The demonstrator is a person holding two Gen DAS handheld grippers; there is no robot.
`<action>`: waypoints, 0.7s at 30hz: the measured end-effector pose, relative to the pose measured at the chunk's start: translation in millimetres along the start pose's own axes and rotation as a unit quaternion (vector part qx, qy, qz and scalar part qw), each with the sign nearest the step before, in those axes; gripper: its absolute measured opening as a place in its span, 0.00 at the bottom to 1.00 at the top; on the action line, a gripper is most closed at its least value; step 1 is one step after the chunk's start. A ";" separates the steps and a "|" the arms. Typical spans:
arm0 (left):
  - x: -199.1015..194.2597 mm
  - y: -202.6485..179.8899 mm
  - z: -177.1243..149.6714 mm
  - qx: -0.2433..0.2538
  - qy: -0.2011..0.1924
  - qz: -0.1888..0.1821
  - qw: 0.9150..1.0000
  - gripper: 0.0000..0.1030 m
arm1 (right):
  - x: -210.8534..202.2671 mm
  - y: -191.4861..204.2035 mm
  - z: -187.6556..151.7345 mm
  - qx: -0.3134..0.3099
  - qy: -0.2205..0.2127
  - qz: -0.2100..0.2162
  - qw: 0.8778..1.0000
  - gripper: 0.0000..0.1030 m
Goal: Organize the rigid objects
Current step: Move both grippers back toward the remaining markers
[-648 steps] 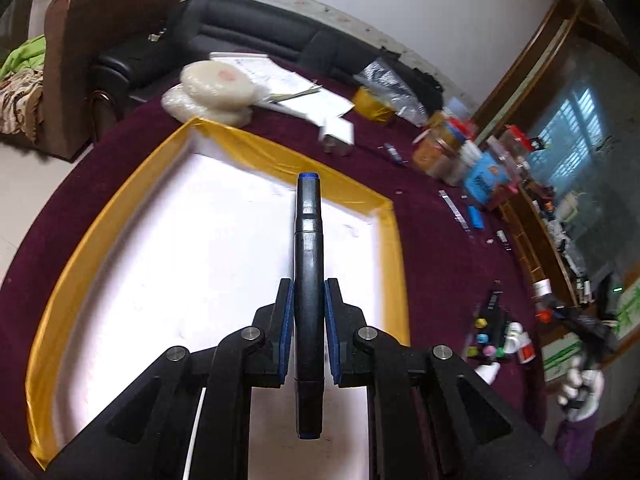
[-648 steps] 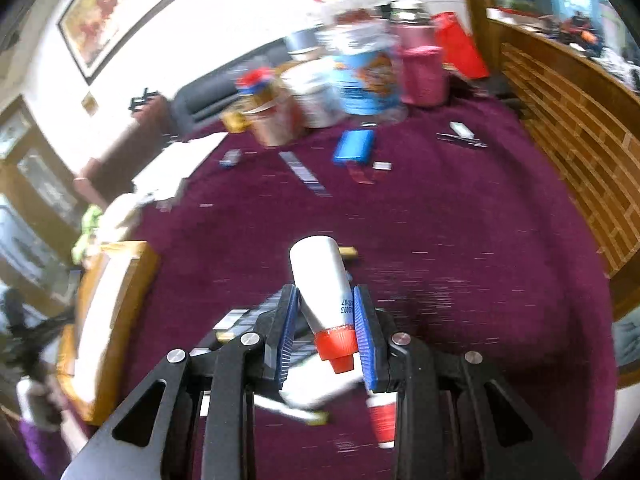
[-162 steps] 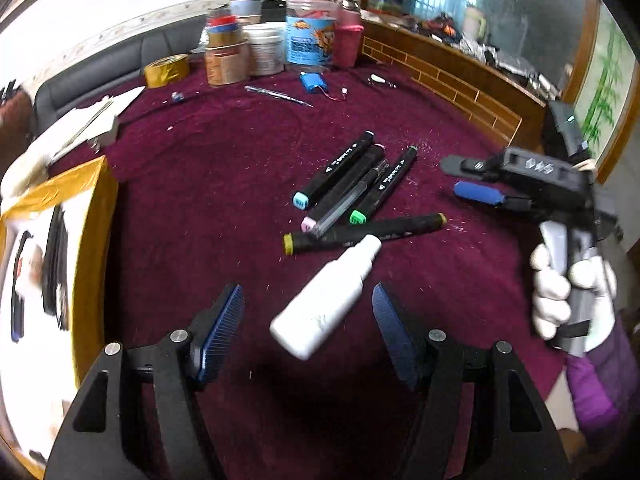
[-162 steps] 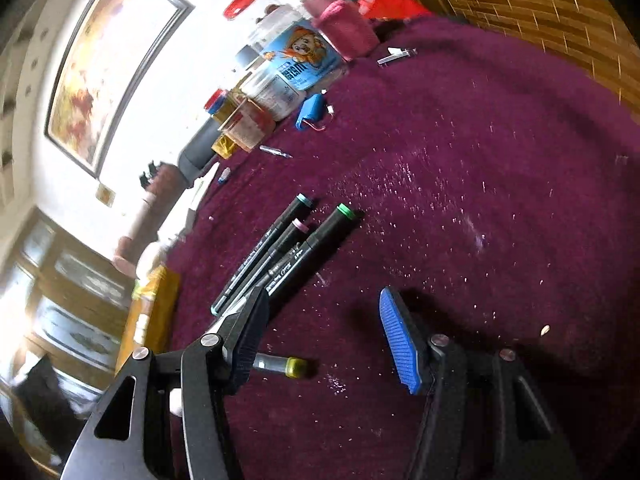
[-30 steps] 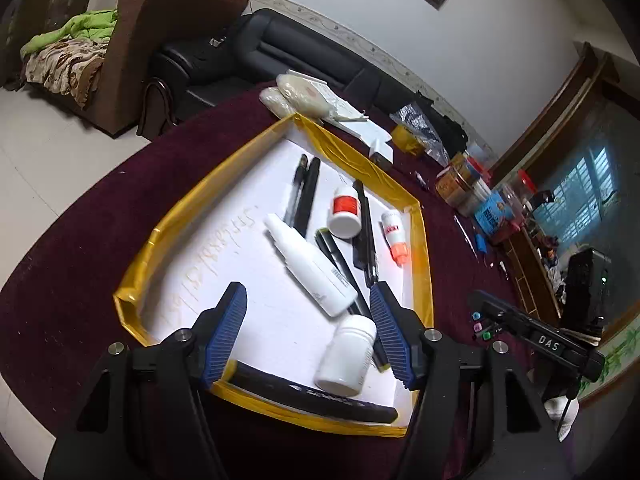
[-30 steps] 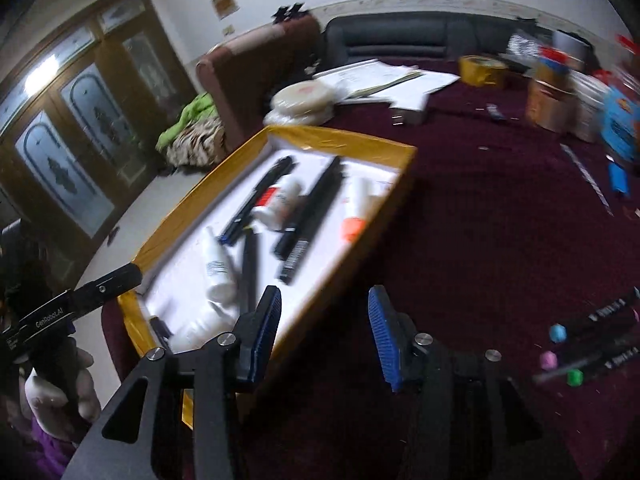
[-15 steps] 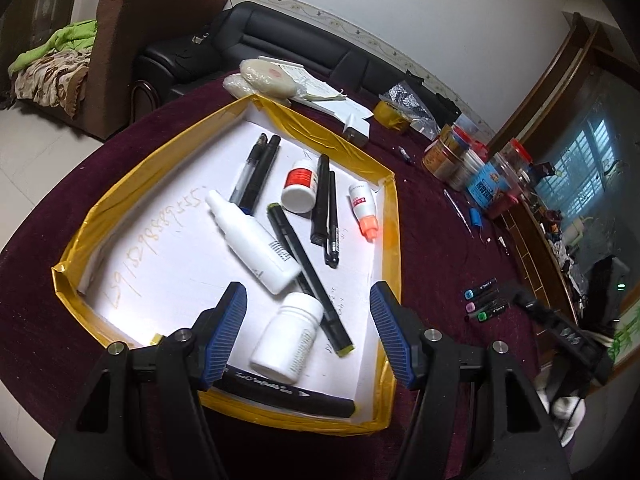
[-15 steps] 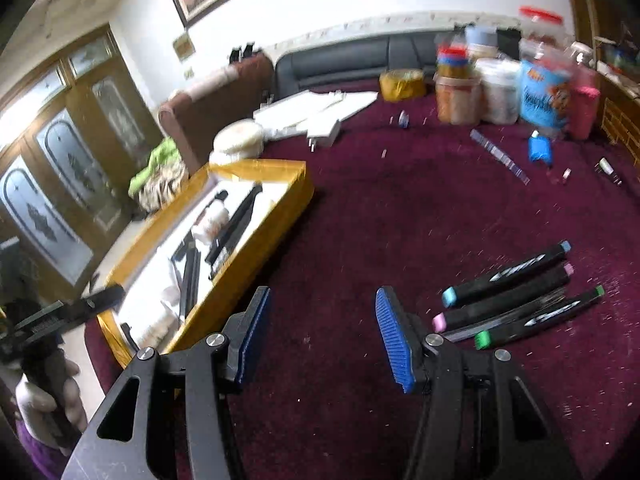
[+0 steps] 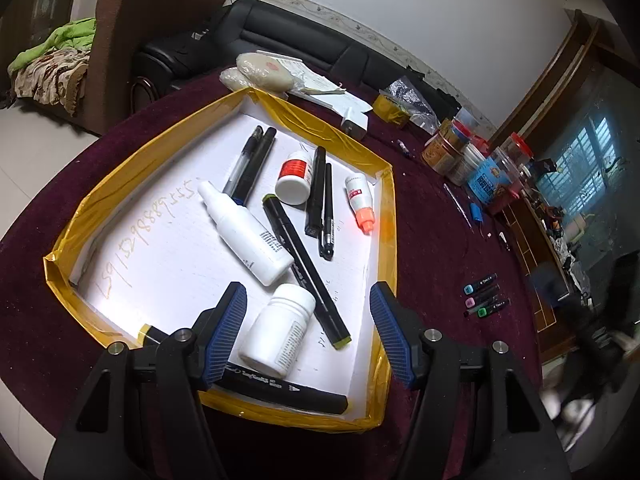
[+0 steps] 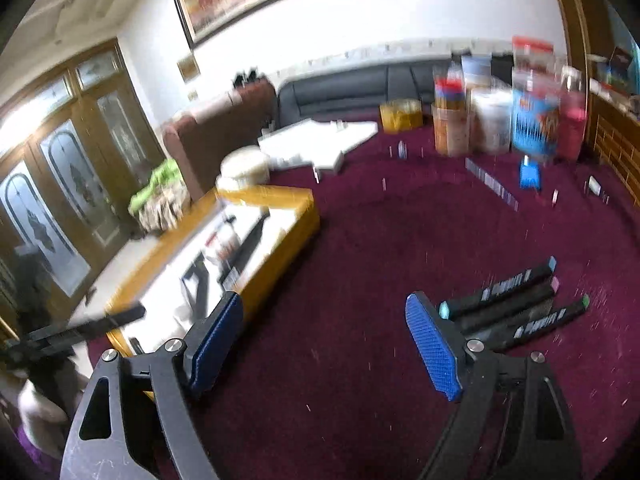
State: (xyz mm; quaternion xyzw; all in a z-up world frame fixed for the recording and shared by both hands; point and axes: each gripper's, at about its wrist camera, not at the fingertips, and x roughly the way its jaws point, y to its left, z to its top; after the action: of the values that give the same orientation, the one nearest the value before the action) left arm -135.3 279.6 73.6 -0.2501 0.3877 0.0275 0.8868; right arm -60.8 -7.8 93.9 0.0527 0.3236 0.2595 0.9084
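Left wrist view: the left gripper [image 9: 307, 330] hangs empty, jaws wide apart, over the near edge of the yellow-rimmed tray [image 9: 386, 216], where a white pill bottle [image 9: 280, 330], a spray bottle [image 9: 248, 234] and pens lie. The right gripper [image 10: 324, 346], jaws also spread, hovers above the maroon tabletop [image 10: 360, 240] with three markers [image 10: 516, 300] just beside its right finger.

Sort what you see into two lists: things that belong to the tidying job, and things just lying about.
Job:
yellow-edged tray
white bottles in it
black markers in it
loose markers on the cloth
left gripper, open
right gripper, open

Lying about:
jars
tape roll
papers
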 end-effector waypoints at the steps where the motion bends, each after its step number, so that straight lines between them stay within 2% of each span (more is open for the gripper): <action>1: 0.2 1.2 -0.1 -0.001 0.000 0.000 1.000 0.61 | -8.6 2.8 5.2 -0.004 -0.016 0.001 1.000 0.78; 3: 1.8 6.2 -0.7 -0.008 0.002 0.000 1.000 0.61 | -24.3 11.1 13.6 -0.015 -0.047 0.004 0.999 0.78; 5: 4.0 10.4 -1.8 -0.015 0.006 -0.002 1.000 0.61 | -24.5 20.2 14.2 -0.027 -0.049 0.007 0.998 0.78; 10: 2.6 16.8 -1.9 -0.019 0.007 -0.006 1.000 0.61 | 29.6 29.8 -16.0 -0.039 0.054 0.004 0.998 0.77; 11: 0.7 18.6 -1.2 -0.019 0.004 -0.005 1.000 0.61 | 32.2 29.3 -16.5 -0.035 0.058 0.005 0.998 0.77; 13: -2.8 22.8 0.3 -0.023 -0.001 -0.003 1.000 0.61 | 24.2 29.0 -8.1 -0.024 0.039 0.010 0.999 0.77; 17: -2.7 31.5 1.6 -0.037 -0.005 0.000 0.999 0.61 | -13.6 34.4 17.7 -0.028 -0.041 0.014 0.999 0.78; 19: -1.1 34.0 0.4 -0.043 -0.003 0.000 0.999 0.61 | -12.0 38.2 18.6 -0.036 -0.041 0.013 0.998 0.83; 21: 0.4 34.4 -0.6 -0.044 0.002 -0.002 0.999 0.61 | 8.4 39.3 6.2 -0.044 -0.004 0.008 0.999 0.83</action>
State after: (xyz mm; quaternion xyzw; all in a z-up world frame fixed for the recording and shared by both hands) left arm -143.7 309.4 58.4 -0.2901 0.3871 0.0424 0.8742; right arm -68.7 30.7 104.4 0.0159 0.3077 0.2807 0.9090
